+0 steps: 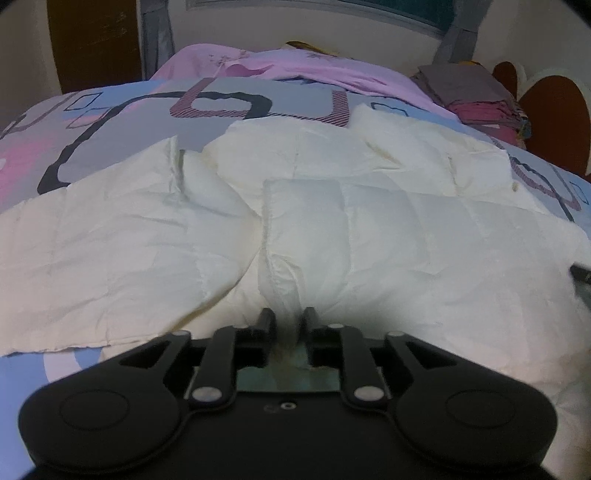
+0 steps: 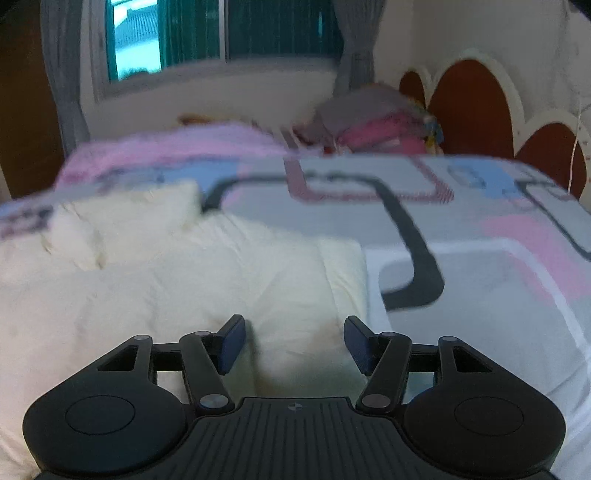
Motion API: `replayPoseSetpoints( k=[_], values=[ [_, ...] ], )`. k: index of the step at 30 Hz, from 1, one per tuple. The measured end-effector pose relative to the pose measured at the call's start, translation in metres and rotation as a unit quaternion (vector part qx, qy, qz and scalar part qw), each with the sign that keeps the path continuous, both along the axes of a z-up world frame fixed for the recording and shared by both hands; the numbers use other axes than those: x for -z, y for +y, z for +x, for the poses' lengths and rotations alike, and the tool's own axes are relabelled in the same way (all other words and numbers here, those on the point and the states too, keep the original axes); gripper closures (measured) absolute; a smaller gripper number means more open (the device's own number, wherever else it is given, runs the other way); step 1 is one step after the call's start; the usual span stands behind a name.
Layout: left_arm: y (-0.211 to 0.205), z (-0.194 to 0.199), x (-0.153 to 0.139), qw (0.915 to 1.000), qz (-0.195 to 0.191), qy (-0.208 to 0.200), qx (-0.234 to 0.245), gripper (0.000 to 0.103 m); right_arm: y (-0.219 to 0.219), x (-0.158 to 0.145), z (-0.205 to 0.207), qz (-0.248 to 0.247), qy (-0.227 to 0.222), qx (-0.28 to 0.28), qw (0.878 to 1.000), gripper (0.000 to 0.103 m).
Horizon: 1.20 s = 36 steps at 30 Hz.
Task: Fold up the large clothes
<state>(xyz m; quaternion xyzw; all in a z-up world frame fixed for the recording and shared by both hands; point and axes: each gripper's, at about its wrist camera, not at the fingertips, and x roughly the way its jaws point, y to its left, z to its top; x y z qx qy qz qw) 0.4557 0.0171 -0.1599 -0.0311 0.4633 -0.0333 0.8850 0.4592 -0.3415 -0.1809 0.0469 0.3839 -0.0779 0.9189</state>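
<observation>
A large cream quilted garment (image 1: 406,229) lies spread and crumpled on a bed with a patterned bedspread (image 1: 129,122). In the left wrist view my left gripper (image 1: 290,317) is shut on a raised fold of the garment at its near edge, and the fabric runs up between the two black fingers. In the right wrist view my right gripper (image 2: 293,325) stands open just above the cream garment (image 2: 184,288), close to its right-hand edge. Nothing is pressed between its blue pads (image 2: 232,341).
The bedspread (image 2: 480,295) lies bare to the right of the garment. A pile of folded clothes (image 1: 476,96) (image 2: 376,125) sits at the far right of the bed by a brown headboard (image 2: 469,110). A pink sheet (image 1: 280,66) lies at the far end under a window (image 2: 221,33).
</observation>
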Motion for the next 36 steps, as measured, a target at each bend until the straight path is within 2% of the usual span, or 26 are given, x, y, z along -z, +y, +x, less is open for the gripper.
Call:
replayPoseSetpoints(
  k=[3, 5, 7, 10, 12, 13, 20, 23, 26, 31, 36],
  values=[
    [-0.002, 0.002, 0.0, 1.0, 0.005, 0.003, 0.001, 0.072, -0.008, 0.009, 0.0, 0.009, 0.009, 0.001, 1.0, 0.044],
    [-0.003, 0.001, -0.001, 0.9999, 0.01, 0.004, -0.003, 0.072, -0.008, 0.002, 0.0, 0.003, 0.013, -0.001, 1.0, 0.044],
    [-0.004, 0.0, -0.002, 0.9999, 0.015, 0.004, -0.007, 0.07, -0.004, -0.011, -0.006, 0.005, -0.002, -0.001, 1.0, 0.044],
    [-0.002, -0.002, -0.005, 0.9998, 0.017, 0.004, -0.013, 0.059, 0.009, -0.028, -0.011, 0.014, -0.031, -0.018, 0.999, 0.044],
    [0.0, -0.006, -0.008, 0.9997, 0.018, 0.002, -0.019, 0.044, 0.023, -0.032, -0.008, 0.022, -0.035, -0.036, 0.998, 0.044],
    [0.001, -0.008, -0.011, 0.9996, 0.019, -0.001, -0.021, 0.042, 0.029, -0.031, -0.007, 0.023, -0.035, -0.042, 0.998, 0.044],
    [0.019, -0.023, -0.029, 0.9995, 0.018, -0.01, -0.024, 0.042, 0.056, 0.007, 0.006, 0.004, 0.006, -0.052, 0.999, 0.044],
    [0.035, -0.029, -0.036, 0.9992, 0.013, -0.012, -0.036, 0.041, 0.058, 0.002, 0.007, -0.004, 0.018, -0.047, 0.999, 0.044],
    [0.056, -0.036, -0.041, 0.9985, 0.003, -0.01, -0.054, 0.039, 0.072, -0.018, -0.002, 0.018, -0.006, -0.058, 0.998, 0.044],
    [0.104, -0.05, -0.043, 0.9952, -0.003, -0.008, -0.097, 0.037, 0.134, -0.036, -0.018, 0.035, -0.027, -0.129, 0.991, 0.044],
    [0.159, -0.061, -0.04, 0.9882, -0.004, 0.001, -0.153, 0.037, 0.195, -0.032, -0.02, 0.045, -0.02, -0.181, 0.982, 0.044]
  ],
)
